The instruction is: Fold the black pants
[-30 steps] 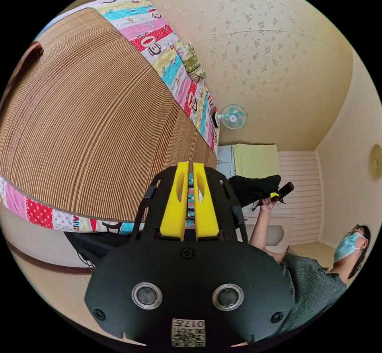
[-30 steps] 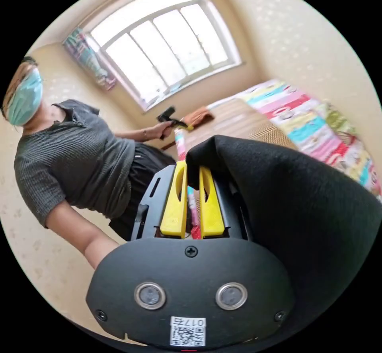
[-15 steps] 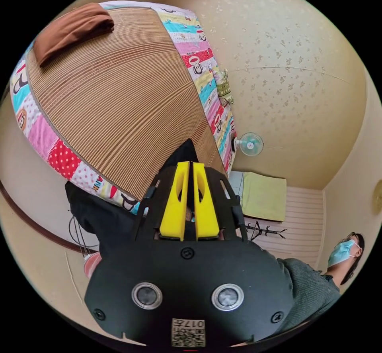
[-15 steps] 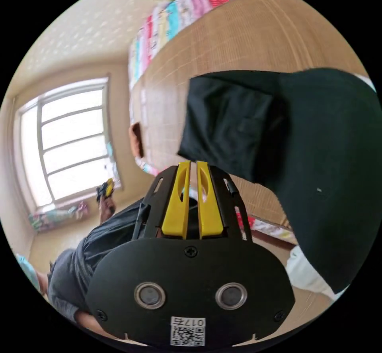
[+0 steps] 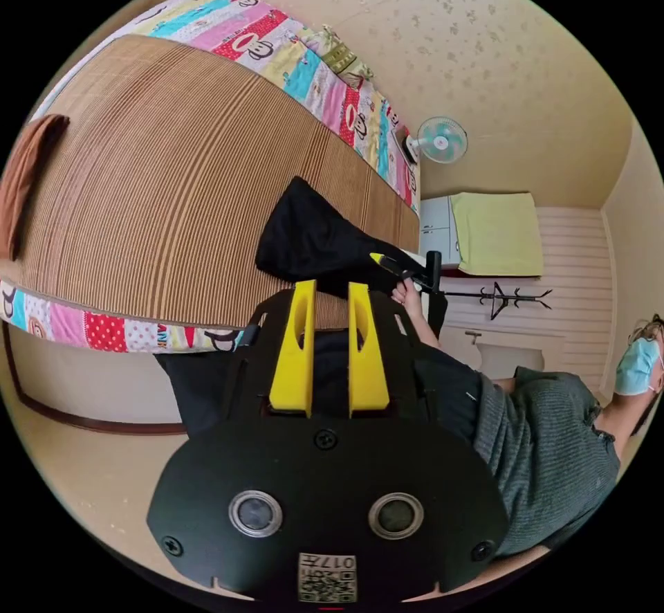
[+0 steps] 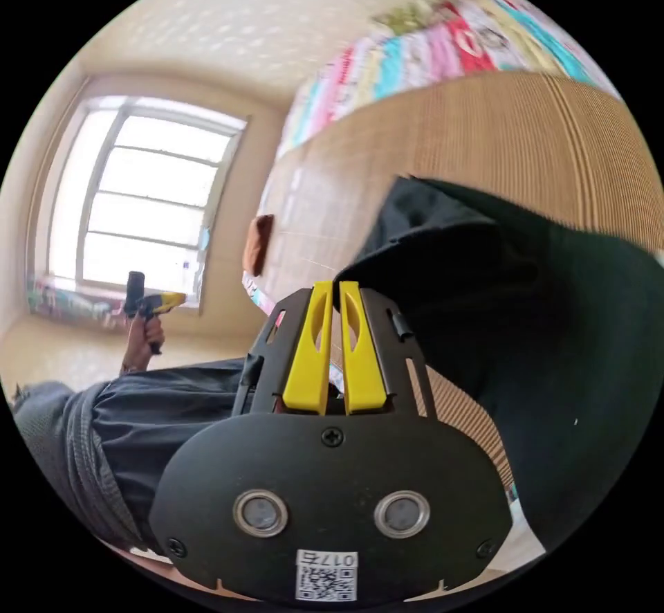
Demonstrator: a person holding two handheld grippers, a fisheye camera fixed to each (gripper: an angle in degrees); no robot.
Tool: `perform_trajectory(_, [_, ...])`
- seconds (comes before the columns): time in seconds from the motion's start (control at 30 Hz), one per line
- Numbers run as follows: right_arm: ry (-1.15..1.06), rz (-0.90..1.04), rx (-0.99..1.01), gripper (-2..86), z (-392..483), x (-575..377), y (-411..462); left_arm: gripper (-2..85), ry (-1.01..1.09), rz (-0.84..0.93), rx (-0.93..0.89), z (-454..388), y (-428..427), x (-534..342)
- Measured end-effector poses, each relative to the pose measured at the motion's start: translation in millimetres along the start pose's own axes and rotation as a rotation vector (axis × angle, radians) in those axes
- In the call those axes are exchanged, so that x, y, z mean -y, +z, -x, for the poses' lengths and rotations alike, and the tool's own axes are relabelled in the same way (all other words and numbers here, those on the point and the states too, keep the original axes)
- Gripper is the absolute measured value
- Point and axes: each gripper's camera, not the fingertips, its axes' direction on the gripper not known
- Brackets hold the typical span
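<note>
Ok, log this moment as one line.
task: fold black pants | left gripper: open, empty | right gripper: shut on pants edge | pants: partly on bamboo mat

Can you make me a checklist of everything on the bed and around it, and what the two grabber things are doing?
Surface: brown slatted mat covering a bed, with a colourful patterned sheet showing at its edges.
Job's things: black pants lying partly on the mat, one end hanging past the bed edge.
Clutter: brown folded cloth at the far end of the mat.
Grippers: left gripper open, holding nothing; right gripper with jaws close together at the pants' edge, grip not clear.
Cables: nothing seen.
Surroundings: small fan on the wall, yellow-green cloth over a cabinet, bright window, person's grey top.
</note>
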Motion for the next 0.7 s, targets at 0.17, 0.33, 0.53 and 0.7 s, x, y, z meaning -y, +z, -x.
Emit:
perform_trajectory(0.17, [-0.352, 0.1, 0.08, 1.8, 101, 21, -2, 16.7, 0.168, 0.132, -0.039, -69, 81, 56])
perform_trajectory(0.33, [-0.66, 0.225, -0.081, 1.5, 177, 2, 9, 20.3, 0.25, 0.247, 0.152, -99, 142, 96])
perform_trajectory(0.53, [-0.827, 0.337, -0.332, 1.3, 199, -31, 13, 8.4, 0.356, 0.556, 0.301, -72, 243, 61])
perform_trajectory(0.7, [-0.714, 0.204, 0.136, 1.4, 159, -33, -85, 7.4, 0.436, 0.407, 0.045, -47, 211, 17])
